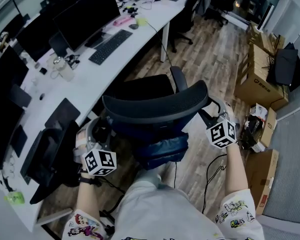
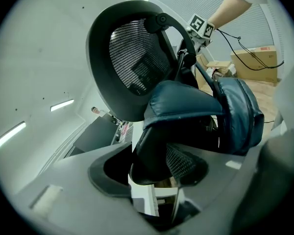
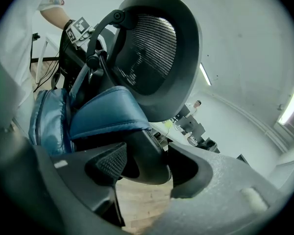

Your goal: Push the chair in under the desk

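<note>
Wood-plank floor [image 1: 215, 59] ran ahead of the jaws of the right gripper [image 3: 147, 166] and off to their right, where stacked cardboard boxes [image 1: 257, 81] stood near a grey slatted wall [image 1: 290, 174] (blind or panel, hard to say). A smaller box [image 1: 264, 171] lay nearer, behind and to the right of those jaws. Far ahead, other black office chairs [image 1: 221, 4] stood on the planks. Ahead and to the left of the jaws of the left gripper [image 2: 157, 177], dark monitors [image 1: 85, 14] and a black keyboard [image 1: 110, 46] sat in a row. Above both pairs of jaws the ceiling [image 2: 39, 58] was pale, with strip lights [image 2: 62, 105] glowing.
</note>
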